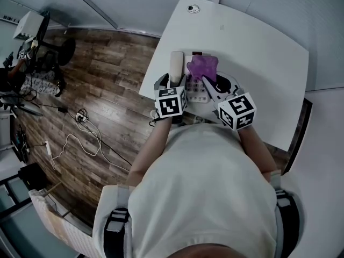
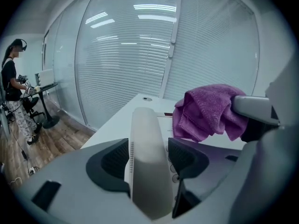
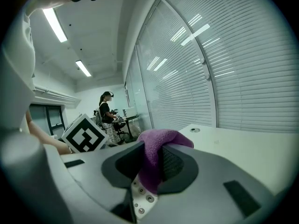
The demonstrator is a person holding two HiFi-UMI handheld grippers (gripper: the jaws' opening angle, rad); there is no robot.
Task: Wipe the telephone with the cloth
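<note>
The telephone (image 1: 198, 90) sits on the white desk (image 1: 258, 42), close to the person. The purple cloth (image 1: 202, 66) is just above the telephone, pinched tight in the right gripper's (image 3: 150, 164) jaws. The left gripper's (image 2: 148, 160) jaws stand wide apart, with the telephone's handset (image 2: 147, 139) between them.

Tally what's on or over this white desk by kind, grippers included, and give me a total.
Telephone: 1
Cloth: 1
Round cap: 1
Grippers: 2, the left gripper and the right gripper
Total: 5
</note>
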